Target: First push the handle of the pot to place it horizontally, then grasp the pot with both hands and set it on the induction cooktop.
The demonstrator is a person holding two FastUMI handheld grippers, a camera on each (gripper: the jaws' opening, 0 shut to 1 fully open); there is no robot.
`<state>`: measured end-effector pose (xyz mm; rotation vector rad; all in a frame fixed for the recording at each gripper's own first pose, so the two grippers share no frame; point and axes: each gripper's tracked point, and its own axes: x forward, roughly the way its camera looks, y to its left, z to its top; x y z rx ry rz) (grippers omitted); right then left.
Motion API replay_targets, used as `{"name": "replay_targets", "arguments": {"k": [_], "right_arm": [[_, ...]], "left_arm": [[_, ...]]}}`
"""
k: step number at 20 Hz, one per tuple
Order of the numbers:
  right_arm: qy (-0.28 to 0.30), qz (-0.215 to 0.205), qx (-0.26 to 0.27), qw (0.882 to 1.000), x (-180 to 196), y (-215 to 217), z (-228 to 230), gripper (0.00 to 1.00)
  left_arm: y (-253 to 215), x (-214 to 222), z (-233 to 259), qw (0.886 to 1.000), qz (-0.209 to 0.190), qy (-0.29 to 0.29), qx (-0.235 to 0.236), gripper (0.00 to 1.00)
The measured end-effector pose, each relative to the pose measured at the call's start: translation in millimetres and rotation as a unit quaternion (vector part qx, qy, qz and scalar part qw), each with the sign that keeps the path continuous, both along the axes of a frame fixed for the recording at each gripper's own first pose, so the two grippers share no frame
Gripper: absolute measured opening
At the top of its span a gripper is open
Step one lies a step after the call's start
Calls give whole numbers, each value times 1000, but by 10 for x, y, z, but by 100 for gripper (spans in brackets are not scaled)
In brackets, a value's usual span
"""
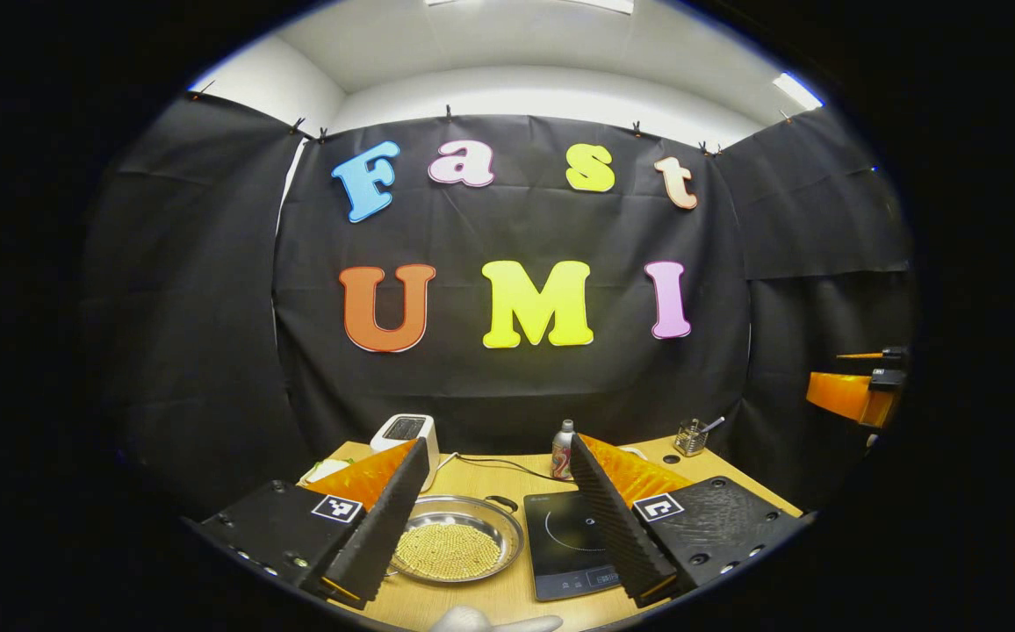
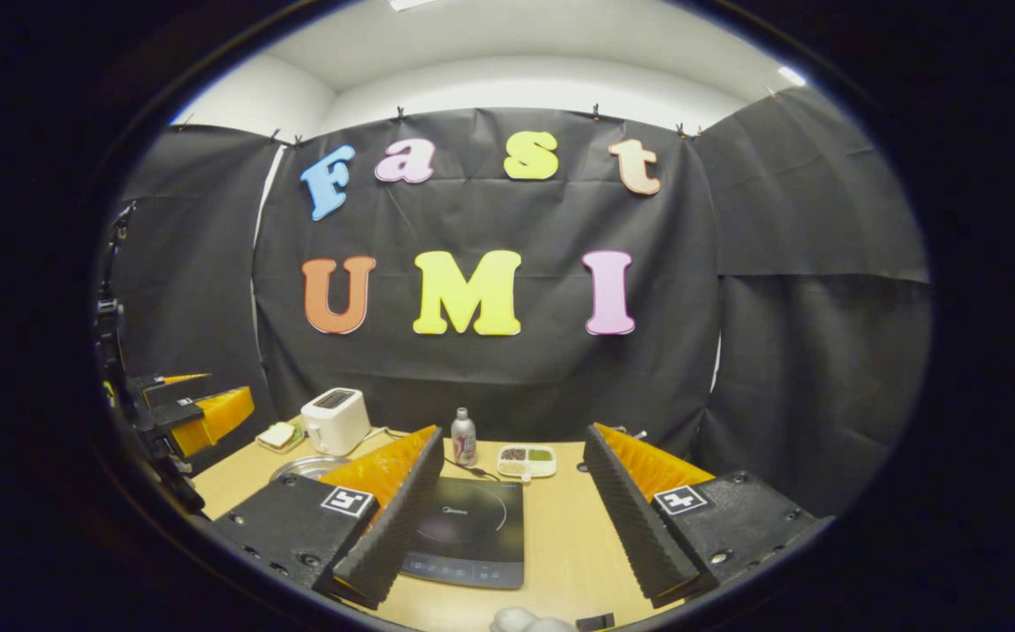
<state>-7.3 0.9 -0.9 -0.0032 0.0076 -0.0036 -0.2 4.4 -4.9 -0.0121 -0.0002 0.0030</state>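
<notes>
Fingers of the left gripper (image 1: pixel 499 518) stood wide apart in the left gripper view, released and grasping nothing, raised above the near part of a wooden table (image 1: pixel 490 478). Between them lay the pot (image 1: pixel 455 538), a shallow metal pan filled with small yellowish beads, with a dark loop handle (image 1: pixel 500 502) at its far right rim. Just right of the pot, apart from it, sat the black induction cooktop (image 1: pixel 571 540), partly covered by the right finger. At the far edge stood a white toaster (image 1: pixel 406 432) on the left, a small bottle (image 1: pixel 565 448) near the middle with a black cable running past it, and a clear cup (image 1: pixel 690 435) holding utensils to the right. Far off at the right edge hung the right gripper (image 1: pixel 859 386).

In the right gripper view, the right gripper (image 2: pixel 512 518) was likewise released, its fingers spread with nothing between them but the table (image 2: pixel 565 527) and the induction cooktop (image 2: pixel 468 531), which lay near and slightly left. The pot (image 2: pixel 307 467) showed at the far left, mostly hidden behind the left finger. The toaster (image 2: pixel 334 420) stood beyond it, with a small plate (image 2: pixel 279 435) of food to its left. The bottle (image 2: pixel 464 436) and a white divided dish (image 2: pixel 526 460) sat at the far middle. The left gripper (image 2: pixel 187 408) hung at the left edge; whether it was open could not be told from there.
</notes>
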Motion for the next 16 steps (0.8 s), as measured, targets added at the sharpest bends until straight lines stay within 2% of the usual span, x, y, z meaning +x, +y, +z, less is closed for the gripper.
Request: {"name": "replay_targets", "arguments": {"k": [1, 4, 6, 7, 8, 9, 10, 12, 13, 15, 16], "right_arm": [[1, 1, -1, 1000, -6, 11, -13, 96], [3, 2, -3, 1000, -20, 27, -36, 96], [4, 4, -5, 1000, -38, 41, -43, 97], [3, 5, -5, 1000, -46, 44, -49, 96], [3, 5, -6, 1000, -53, 50, -43, 96], [2, 5, -8, 1000, -61, 42, -39, 96], [2, 6, -9, 1000, -66, 40, -36, 96], [7, 8, -11, 1000, -82, 54, -46, 96], [8, 9, -11, 1000, -98, 52, -62, 96], [7, 9, -12, 1000, -109, 57, -56, 97], [10, 9, -15, 1000, -116, 63, -67, 96]], "left_arm": [[21, -1, -16, 1000, 1, 1, 0, 96], [63, 7, -58, 1000, 6, 7, 0, 96], [81, 6, -109, 1000, 8, 17, -3, 93], [79, 2, -128, 1000, 5, 19, -7, 74], [89, -8, -140, 1000, 3, 21, -13, 80], [90, -16, -122, 1000, -2, 19, -20, 60], [140, 10, -107, 1000, 7, 12, -24, 72], [351, 8, -53, 999, 42, 2, -23, 18], [378, 51, -59, 999, 34, 7, -30, 5], [337, 59, -219, 998, 20, 36, -46, 6], [315, 49, -296, 997, 11, 47, -57, 1]]}}
